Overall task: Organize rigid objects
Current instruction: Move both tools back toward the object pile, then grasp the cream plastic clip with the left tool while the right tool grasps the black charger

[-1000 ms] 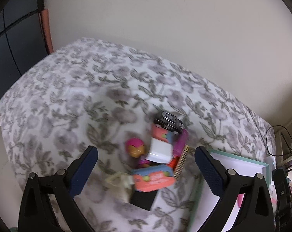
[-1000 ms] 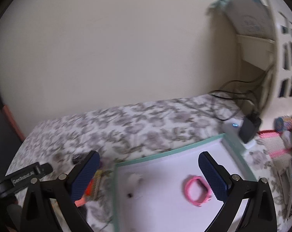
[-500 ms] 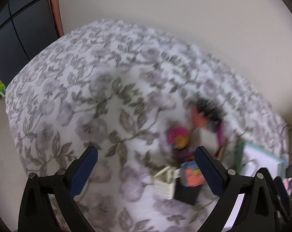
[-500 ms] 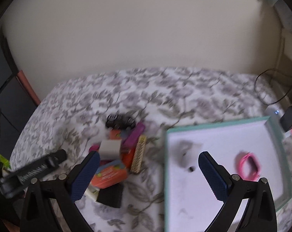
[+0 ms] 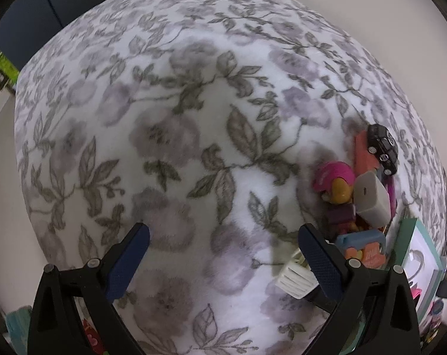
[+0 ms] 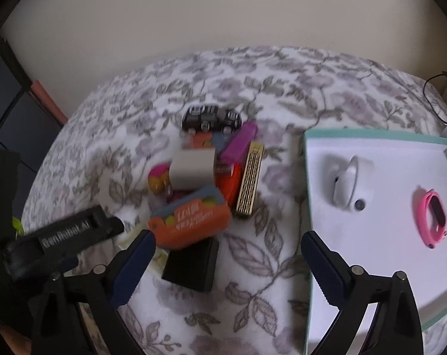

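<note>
A heap of small objects lies on the floral blanket [image 6: 253,88]: a black toy car [image 6: 211,117], a grey block [image 6: 193,168], an orange case [image 6: 190,219], a gold harmonica [image 6: 250,179], a purple bar [image 6: 238,143], a black box [image 6: 192,263] and a pink-and-yellow figure [image 5: 335,182]. Beside it sits a teal-rimmed white tray [image 6: 309,207] holding a white earbud case [image 6: 346,183] and a pink band [image 6: 433,213]. My right gripper [image 6: 227,260] is open over the black box. My left gripper [image 5: 223,254] is open above bare blanket, left of the heap.
A pale wall runs behind the blanket. Dark cabinet panels [image 5: 60,3] stand at the left with a strip of floor below. A black cable [image 6: 439,94] trails at the far right. A white ribbed piece [image 5: 294,275] lies by my left gripper's right finger.
The left gripper has swung left and down, so the heap slid to the right edge of its view. The right gripper turned left from the tray toward the heap and came closer.
</note>
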{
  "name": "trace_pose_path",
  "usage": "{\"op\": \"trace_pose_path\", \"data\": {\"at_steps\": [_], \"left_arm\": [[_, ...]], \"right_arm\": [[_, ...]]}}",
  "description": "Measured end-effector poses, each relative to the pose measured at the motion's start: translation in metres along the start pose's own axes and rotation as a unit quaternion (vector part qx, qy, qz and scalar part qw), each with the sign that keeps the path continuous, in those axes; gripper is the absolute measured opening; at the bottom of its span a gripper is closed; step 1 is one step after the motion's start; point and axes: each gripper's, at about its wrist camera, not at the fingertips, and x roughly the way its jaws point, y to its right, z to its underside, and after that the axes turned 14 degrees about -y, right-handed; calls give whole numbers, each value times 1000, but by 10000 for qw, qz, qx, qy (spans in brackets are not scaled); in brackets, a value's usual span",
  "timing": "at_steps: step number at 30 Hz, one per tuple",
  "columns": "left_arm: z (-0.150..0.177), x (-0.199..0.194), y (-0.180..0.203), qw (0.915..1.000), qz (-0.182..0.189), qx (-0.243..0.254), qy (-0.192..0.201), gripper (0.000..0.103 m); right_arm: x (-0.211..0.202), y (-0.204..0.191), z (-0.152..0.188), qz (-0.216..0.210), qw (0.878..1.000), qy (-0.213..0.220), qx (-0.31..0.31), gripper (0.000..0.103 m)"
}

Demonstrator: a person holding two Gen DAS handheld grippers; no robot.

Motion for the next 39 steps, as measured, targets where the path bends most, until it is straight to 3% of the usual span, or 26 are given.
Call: {"op": "trace_pose_path", "data": {"at_steps": [5,8,21,31,39], "left_arm": [[2,12,-5,9998,-27,-135,-162,100],[0,19,-12,9987,214,-321,-347,100],[-1,9,-11,9976,516,-342,-303,100],[7,7,-2,9962,749,-171,-402,100],[11,9,-12,9942,895,-314,-515,100]], "right_arm": [[17,3,3,-117,9995,-303,59,92],[23,2,3,-117,9992,-389,41,91],[39,-16,6,-261,9973,-623,-290,73],[39,-19,8,-399,9958,-703,-422,48],[30,0,11,-294,9966,-757,-148,47]]}}
